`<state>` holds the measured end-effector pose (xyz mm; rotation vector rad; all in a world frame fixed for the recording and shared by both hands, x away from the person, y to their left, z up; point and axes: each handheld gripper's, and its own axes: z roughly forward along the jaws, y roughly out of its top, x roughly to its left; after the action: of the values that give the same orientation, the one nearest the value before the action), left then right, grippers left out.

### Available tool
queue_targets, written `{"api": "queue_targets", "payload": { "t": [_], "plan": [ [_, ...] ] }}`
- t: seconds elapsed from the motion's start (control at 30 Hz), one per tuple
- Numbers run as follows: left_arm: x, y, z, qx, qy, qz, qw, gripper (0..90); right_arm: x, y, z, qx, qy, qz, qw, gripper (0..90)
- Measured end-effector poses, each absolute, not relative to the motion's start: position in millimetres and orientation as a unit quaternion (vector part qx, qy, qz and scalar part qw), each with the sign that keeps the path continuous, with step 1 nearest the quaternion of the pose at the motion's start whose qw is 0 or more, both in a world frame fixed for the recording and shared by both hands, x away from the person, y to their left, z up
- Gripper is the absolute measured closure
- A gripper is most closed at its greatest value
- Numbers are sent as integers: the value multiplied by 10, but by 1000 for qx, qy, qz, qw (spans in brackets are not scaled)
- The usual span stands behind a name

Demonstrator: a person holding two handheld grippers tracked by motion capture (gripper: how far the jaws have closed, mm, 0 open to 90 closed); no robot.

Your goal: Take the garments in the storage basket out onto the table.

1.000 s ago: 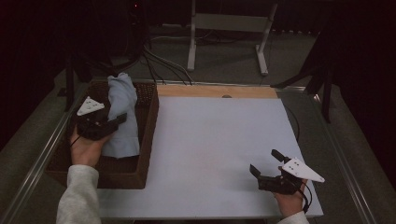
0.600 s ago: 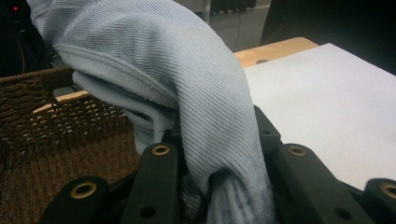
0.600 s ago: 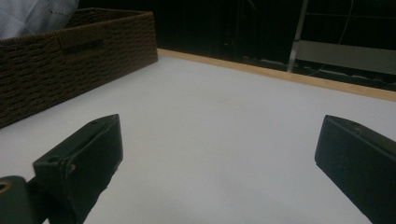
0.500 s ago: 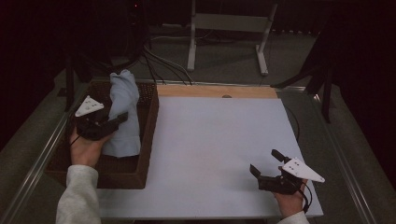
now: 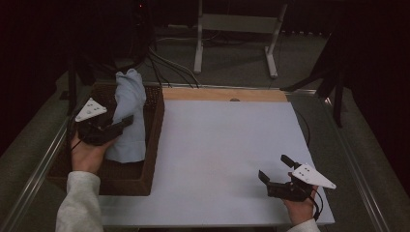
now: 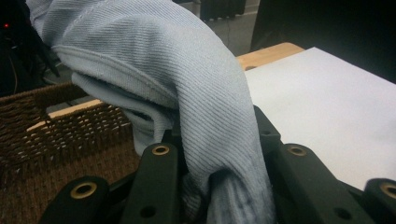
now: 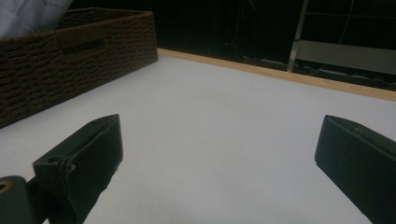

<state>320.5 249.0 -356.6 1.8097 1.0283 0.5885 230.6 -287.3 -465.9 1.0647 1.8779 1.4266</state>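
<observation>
White bench (image 5: 227, 145): left tool (image 5: 126, 121) clamps pale blue cloth (image 5: 129, 116) (over wicker basket (image 5: 153, 140)); right tool (image 5: 276, 170) released, empty.

We see a pale blue ribbed cloth (image 5: 128, 116) bunched and draped, standing up out of the brown woven basket (image 5: 150, 145) at the left of the white surface (image 5: 227, 154).

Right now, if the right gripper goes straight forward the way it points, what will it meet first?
Probably nothing soon. The right gripper, jaws open, points across the bare white table. The wicker basket stands off to the left of its line. Farther ahead is the wooden edge strip, though depth is unclear.
</observation>
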Motion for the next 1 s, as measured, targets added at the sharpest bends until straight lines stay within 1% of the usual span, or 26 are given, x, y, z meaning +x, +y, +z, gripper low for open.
{"api": "queue_targets", "payload": {
  "t": [0.47,1.0],
  "plan": [
    [3187,2411,-3522,742,405,236,479,708,2306,-2871,-4660,395,699,530,273,12],
    [3172,2390,-3388,743,394,245,483,708,2307,-2862,-4662,396,700,529,272,11]
  ]
}}
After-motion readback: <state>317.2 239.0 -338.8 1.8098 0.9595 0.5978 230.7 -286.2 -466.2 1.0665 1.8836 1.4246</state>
